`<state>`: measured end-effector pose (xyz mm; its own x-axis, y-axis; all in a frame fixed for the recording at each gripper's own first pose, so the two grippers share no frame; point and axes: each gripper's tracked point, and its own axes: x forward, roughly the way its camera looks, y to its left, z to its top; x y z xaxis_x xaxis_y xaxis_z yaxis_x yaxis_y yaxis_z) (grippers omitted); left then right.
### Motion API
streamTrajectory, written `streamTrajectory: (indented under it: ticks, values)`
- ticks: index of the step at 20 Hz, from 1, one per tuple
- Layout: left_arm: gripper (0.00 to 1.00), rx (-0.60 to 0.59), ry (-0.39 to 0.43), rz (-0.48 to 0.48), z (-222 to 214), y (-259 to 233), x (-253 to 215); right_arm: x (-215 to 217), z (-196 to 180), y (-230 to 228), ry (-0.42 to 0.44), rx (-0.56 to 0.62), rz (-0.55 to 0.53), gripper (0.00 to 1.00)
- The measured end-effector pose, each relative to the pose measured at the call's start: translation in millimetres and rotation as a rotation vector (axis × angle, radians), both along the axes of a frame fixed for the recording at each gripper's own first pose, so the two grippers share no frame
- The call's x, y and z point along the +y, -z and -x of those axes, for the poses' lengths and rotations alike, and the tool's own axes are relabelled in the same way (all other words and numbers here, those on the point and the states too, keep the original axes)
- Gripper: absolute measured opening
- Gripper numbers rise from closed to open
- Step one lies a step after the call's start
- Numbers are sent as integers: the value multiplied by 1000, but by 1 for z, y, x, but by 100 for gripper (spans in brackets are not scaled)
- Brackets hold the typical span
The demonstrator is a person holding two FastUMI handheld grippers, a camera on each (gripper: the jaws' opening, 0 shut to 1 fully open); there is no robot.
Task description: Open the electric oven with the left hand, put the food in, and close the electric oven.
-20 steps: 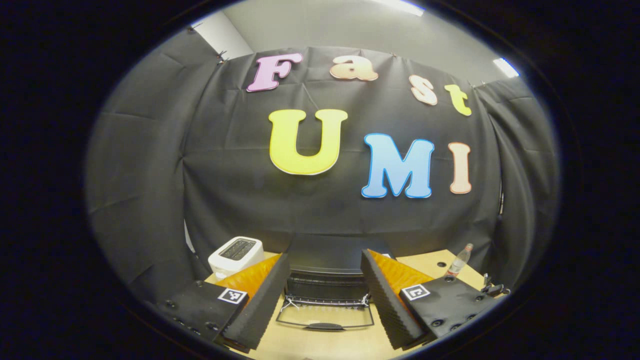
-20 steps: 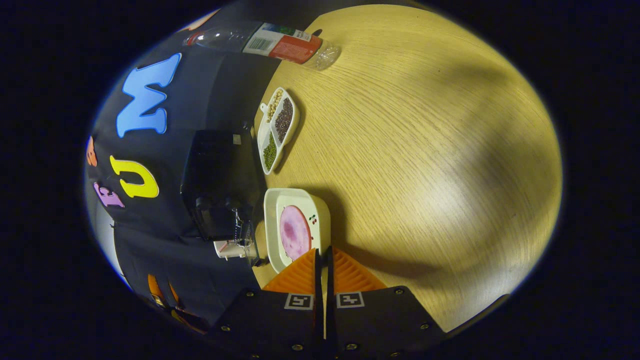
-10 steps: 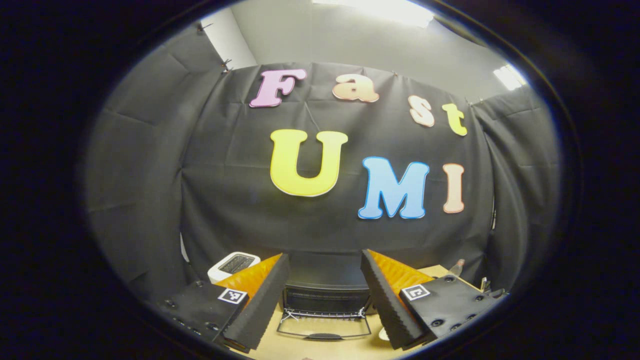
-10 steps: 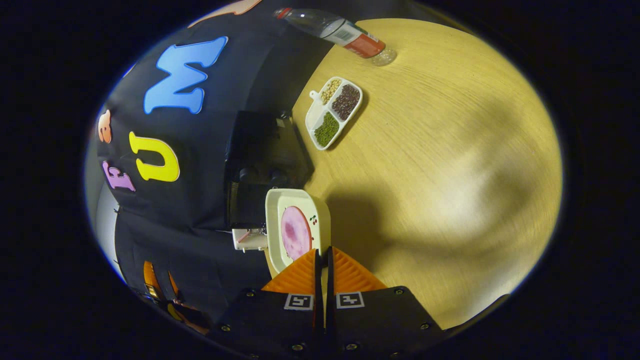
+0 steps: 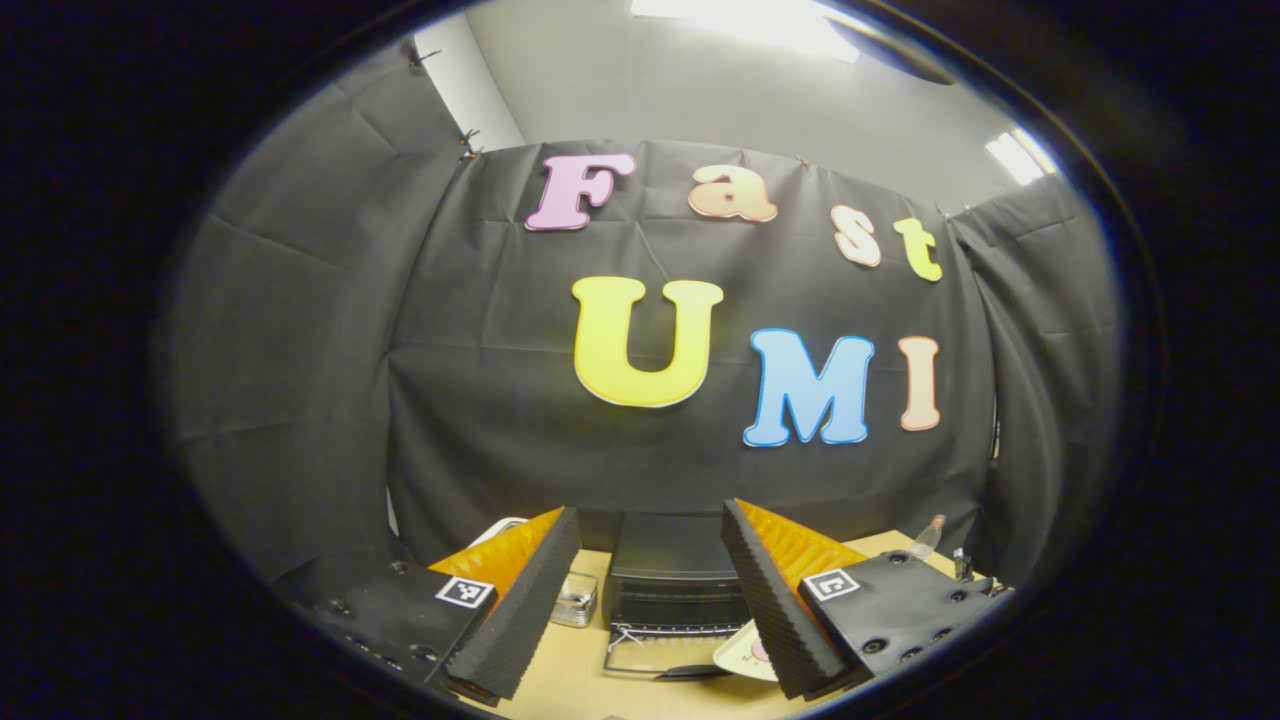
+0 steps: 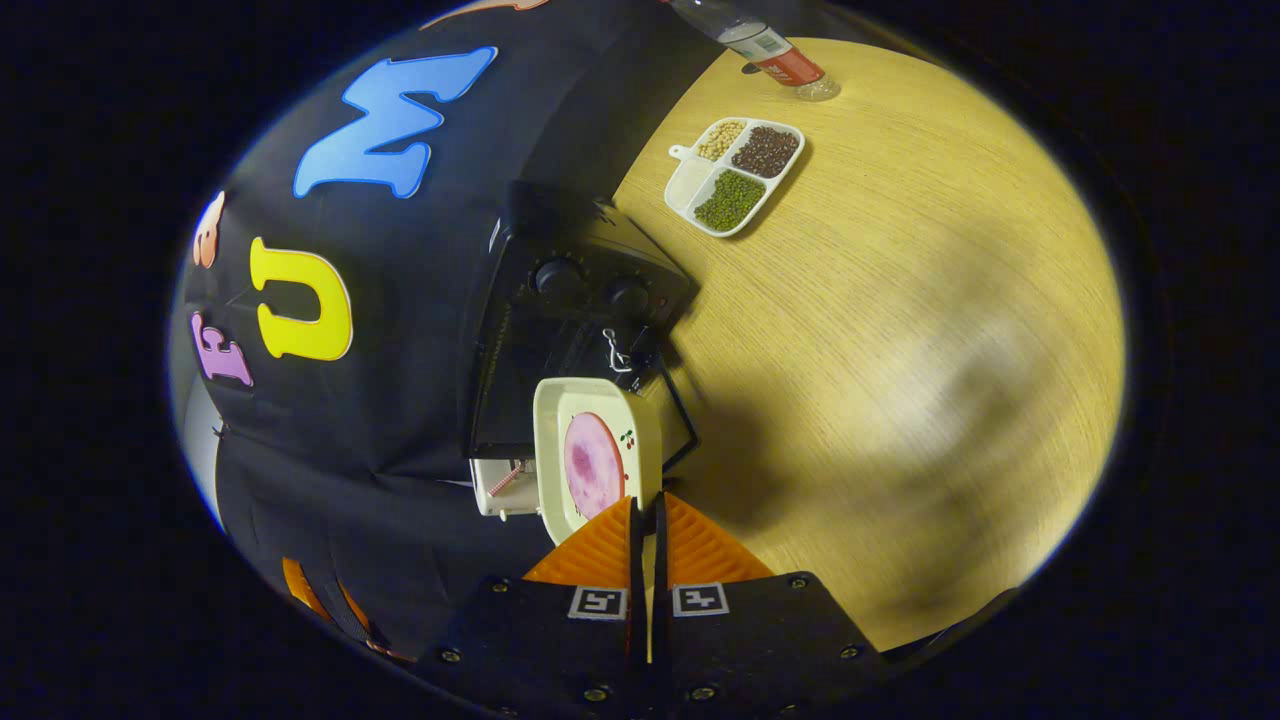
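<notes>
Closest to you, your right gripper (image 6: pixel 645 515) has its two fingers pressed nearly together on the near rim of the white dish (image 6: pixel 597 458), which it carries tilted on edge with the round pink slice of food (image 6: pixel 593 464) lying in it. In the right gripper view the dish sits just in front of the electric oven (image 6: pixel 570 300), whose glass door (image 6: pixel 672 415) hangs open and lowered toward the wooden table (image 6: pixel 900 320). Your left gripper (image 5: pixel 648 540) is spread wide with nothing between its fingers, held back from the oven and pointing at it; in the left gripper view the open door (image 5: pixel 655 655) and the dark cavity (image 5: pixel 678 605) lie between the fingers, and the dish rim (image 5: pixel 745 655) edges in beside the right-hand finger. So the opening looks done, and the food is at the mouth of the oven but, as far as I can judge, not yet inside. You have left to slide the dish onto the rack, let go, draw back, and swing the door up until it shuts. Farther off on the table stand a divided tray of beans (image 6: pixel 737 172) and a plastic bottle (image 6: pixel 775 55), well apart from the oven; a white toaster (image 6: pixel 503 485) sits beside the oven on its other side.
</notes>
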<state>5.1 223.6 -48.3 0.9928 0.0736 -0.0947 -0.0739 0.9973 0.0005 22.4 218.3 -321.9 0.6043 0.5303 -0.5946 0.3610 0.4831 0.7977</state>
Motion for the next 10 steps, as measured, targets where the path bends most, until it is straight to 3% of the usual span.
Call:
streamTrajectory:
  ticks: [2, 3, 4, 10]
  values:
    - [100, -1, -23, 2, 6, -2, 15, 21, -12, 1, 44, 6, -3, 2]
    - [91, -6, -35, 6, 9, -3, 23, 30, -22, 4, 78, 13, -9, 2]
    - [100, -8, -45, 8, 12, -4, 31, 36, -29, 6, 111, 23, -15, 2]
    - [100, -4, -101, 11, 25, -6, 70, 66, -75, 15, 325, 54, -42, 3]
